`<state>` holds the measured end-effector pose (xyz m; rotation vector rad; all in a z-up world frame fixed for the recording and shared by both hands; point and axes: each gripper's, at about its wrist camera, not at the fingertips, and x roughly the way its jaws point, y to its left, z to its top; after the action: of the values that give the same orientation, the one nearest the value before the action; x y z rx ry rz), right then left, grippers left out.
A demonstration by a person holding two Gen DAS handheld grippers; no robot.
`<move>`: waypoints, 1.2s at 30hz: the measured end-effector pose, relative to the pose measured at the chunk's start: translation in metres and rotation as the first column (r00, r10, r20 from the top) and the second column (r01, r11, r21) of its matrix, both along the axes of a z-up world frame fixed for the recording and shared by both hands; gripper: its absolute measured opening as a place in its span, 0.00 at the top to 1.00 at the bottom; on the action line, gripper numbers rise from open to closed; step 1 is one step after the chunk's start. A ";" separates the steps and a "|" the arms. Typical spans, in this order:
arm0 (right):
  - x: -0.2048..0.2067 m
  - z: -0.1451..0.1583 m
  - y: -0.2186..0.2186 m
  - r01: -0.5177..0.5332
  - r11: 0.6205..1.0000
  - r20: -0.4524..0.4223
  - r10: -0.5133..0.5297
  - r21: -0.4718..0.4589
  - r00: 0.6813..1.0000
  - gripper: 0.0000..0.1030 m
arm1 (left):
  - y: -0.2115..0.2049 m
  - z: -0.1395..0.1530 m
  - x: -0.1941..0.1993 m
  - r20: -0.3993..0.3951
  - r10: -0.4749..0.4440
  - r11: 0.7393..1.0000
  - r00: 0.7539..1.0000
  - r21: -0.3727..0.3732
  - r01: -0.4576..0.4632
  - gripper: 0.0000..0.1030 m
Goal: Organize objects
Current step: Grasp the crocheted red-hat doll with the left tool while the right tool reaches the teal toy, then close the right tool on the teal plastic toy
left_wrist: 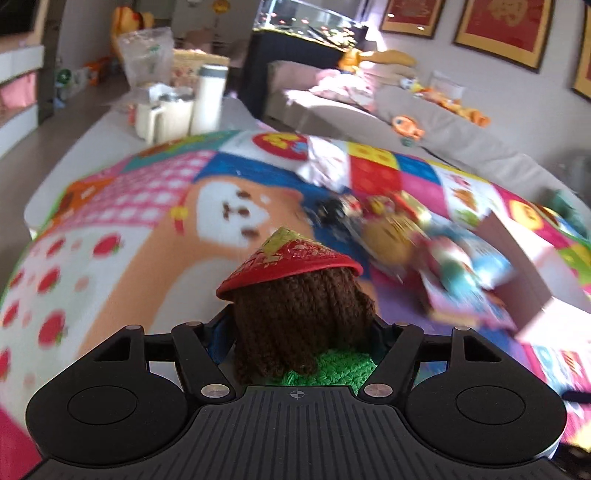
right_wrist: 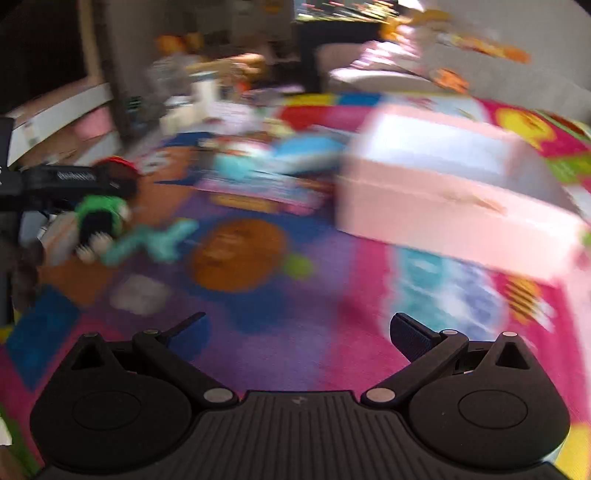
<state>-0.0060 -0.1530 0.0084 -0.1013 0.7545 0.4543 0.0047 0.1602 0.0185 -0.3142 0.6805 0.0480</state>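
Behind the play area you've got a grey sofa (left_wrist: pixel 436 122) strewn with orange plush toys (left_wrist: pixel 406 125) and crumpled pink cloth (left_wrist: pixel 343 86). Red-and-gold framed pictures (left_wrist: pixel 504 29) hang on the wall above it. On the grey ledge (left_wrist: pixel 96 136) at far left stand a tall white bottle (left_wrist: pixel 208 99), a cream jug (left_wrist: pixel 149 120) and a clear plastic bag (left_wrist: pixel 147 55). A dark cabinet (left_wrist: pixel 291 62) carries a glass tank (left_wrist: pixel 306 18).
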 end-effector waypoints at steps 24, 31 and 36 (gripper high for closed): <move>0.019 -0.006 0.155 -0.034 0.997 0.027 0.035 -0.070 0.999 0.23 | 0.037 0.020 -0.052 0.048 0.061 0.998 0.997 0.023 -0.062 0.29; 0.017 0.004 0.116 -0.040 0.998 0.025 0.041 -0.050 0.999 0.37 | 0.010 0.025 -0.053 0.026 -0.009 1.000 1.000 0.013 0.009 0.29; 0.010 0.016 0.068 -0.031 0.999 0.032 0.032 -0.044 0.999 0.68 | -0.029 0.028 -0.045 -0.009 -0.106 0.994 0.994 0.028 0.106 0.29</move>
<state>0.0039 -0.0853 0.0241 -0.1608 0.7312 0.4654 -0.0405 0.1313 0.0462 -0.2506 0.7023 -0.0425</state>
